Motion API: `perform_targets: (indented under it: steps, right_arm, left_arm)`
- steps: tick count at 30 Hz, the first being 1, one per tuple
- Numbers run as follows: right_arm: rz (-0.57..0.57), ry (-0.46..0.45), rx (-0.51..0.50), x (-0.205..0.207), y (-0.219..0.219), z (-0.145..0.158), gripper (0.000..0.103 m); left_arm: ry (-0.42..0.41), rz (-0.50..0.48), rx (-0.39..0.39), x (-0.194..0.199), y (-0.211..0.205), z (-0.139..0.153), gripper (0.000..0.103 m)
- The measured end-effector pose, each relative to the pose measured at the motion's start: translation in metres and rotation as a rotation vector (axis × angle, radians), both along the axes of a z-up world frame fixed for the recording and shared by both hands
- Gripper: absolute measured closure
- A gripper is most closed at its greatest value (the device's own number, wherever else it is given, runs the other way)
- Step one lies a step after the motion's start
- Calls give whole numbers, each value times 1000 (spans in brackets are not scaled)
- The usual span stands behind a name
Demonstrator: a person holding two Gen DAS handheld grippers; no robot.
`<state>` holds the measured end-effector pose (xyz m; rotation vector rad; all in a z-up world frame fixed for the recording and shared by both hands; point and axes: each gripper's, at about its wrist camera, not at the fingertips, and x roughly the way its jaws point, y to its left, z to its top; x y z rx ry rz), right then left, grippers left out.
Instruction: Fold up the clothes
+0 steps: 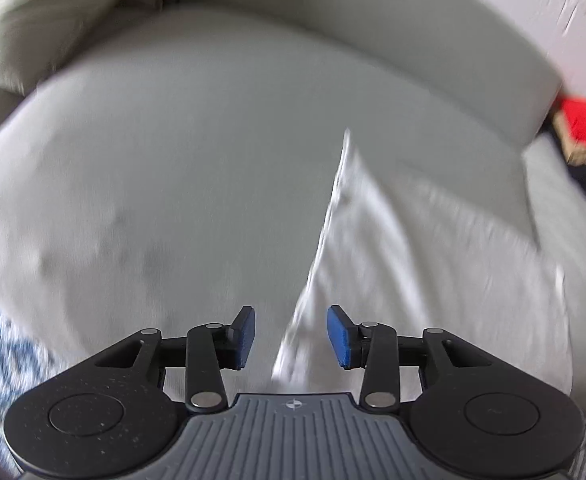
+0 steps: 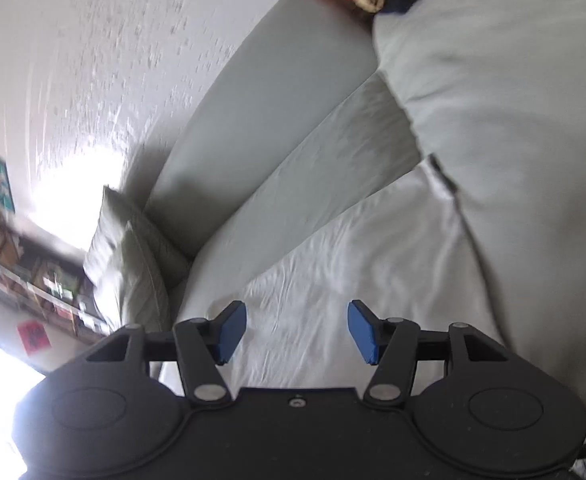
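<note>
- The white garment [image 1: 413, 264] lies spread flat on the sofa seat [image 1: 173, 160], one long straight edge running toward my left gripper [image 1: 291, 334]; in the right wrist view its wrinkled cloth [image 2: 333, 264] fills the seat ahead.
- Both sets of jaws stand part open with nothing between the pads; my right gripper [image 2: 297, 330] is empty too.
- I judge the next fold needs both grippers pinching that edge well apart.
- More clothes [image 1: 585, 136] wait at the sofa's far end.
</note>
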<state>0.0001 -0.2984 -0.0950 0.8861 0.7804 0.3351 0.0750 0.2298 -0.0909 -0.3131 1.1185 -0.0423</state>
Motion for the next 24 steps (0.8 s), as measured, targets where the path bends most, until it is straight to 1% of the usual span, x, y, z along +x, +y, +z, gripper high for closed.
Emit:
perform_targets:
  steps: [2,5,7,9,12,15,17,19,20,24]
  right_arm:
    - [-32,5,-5,-4,-4,-2,47]
    - [-38,23,6,-3,-8,-9,47]
    - [-38,31,11,-4,-11,-13,47]
    - [-35,33,14,-4,-11,-15,47]
    - [-26,36,16,-3,-9,-16,47]
    - [-14,36,13,-2,-6,-16,47]
    - [-9,37,14,-2,-4,-16,47]
    - [-6,36,14,-2,-3,-16,47]
    - [-4,36,14,-2,-2,-16,47]
    - [0,37,7,-1,0,-15,47]
  left_arm:
    - [43,-2,6,-2,0,-6,65]
    - [65,16,8,-2,3,-9,65]
    - [82,26,-16,-2,6,-12,70]
    - [99,36,-39,-2,8,-15,84]
    - [110,52,-64,-4,9,-15,87]
    - [108,47,-60,-4,6,-14,90]
    - [103,31,-43,-5,3,-13,90]
    - [108,22,-11,-4,-1,-14,83]
    - [113,20,6,-3,-2,-14,73]
    - [111,-2,67,4,-15,-19,72]
